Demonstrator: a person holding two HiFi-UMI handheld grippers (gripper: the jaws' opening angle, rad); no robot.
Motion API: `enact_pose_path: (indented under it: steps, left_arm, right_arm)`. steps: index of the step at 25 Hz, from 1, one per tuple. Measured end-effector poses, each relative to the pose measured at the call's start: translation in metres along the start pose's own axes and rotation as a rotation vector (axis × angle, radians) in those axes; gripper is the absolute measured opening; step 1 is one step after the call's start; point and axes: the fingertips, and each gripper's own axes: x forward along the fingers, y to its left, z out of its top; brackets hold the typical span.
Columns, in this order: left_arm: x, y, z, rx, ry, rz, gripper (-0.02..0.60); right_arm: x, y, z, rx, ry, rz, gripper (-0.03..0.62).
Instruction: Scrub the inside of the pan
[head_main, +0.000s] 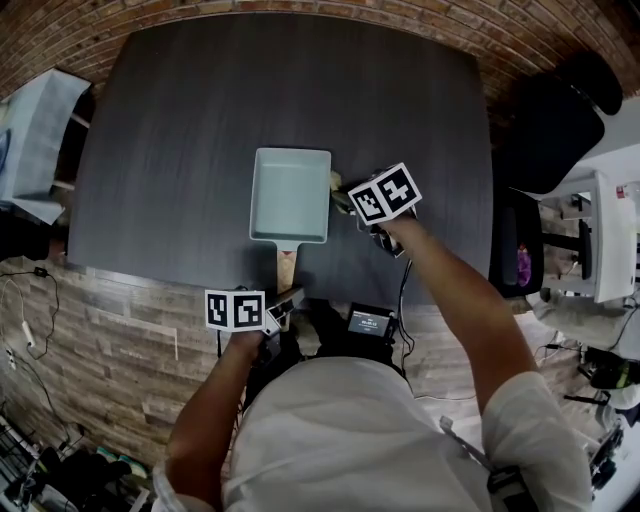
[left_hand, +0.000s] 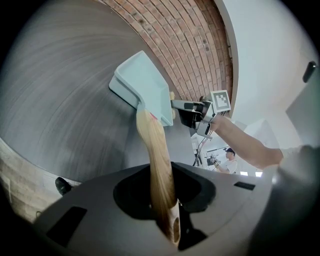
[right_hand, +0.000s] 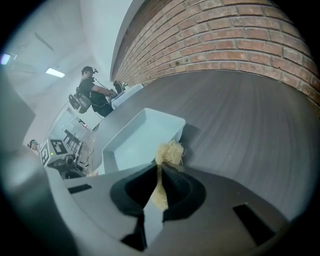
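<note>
You're clamping left gripper (head_main: 284, 306) on wooden handle (left_hand: 156, 165) of mint pan (head_main: 290, 195), lying flat on table (head_main: 180, 120). Right gripper (right_hand: 159, 169) pinching fibrous scrubber (right_hand: 169, 152) just beside pan's right rim. Pan looking stiff, light, handle being natural hold; scrubber soft, yielding.

A shallow rectangular pan (head_main: 290, 195) in pale mint is seen lying flat on the dark table (head_main: 180, 150), near its front edge. Its light wooden handle (left_hand: 156, 160) points back toward the person and is clamped between the jaws of the left gripper (left_hand: 165, 172). A small wad of pale yellow fibrous scrubber (right_hand: 170, 152) is pinched in the closed jaws of the right gripper (right_hand: 162, 167) and is held at the pan's right rim - whether it touches the rim cannot be told.
</note>
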Motion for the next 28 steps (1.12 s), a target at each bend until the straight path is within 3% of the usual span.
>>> enact_pose_path:
  steps: [28]
  left_arm:
    - [0.005, -0.002, -0.001, -0.024, -0.002, -0.004, 0.081]
  right_arm:
    - [-0.01, 0.074, -0.078, -0.031, 0.052, 0.131, 0.037]
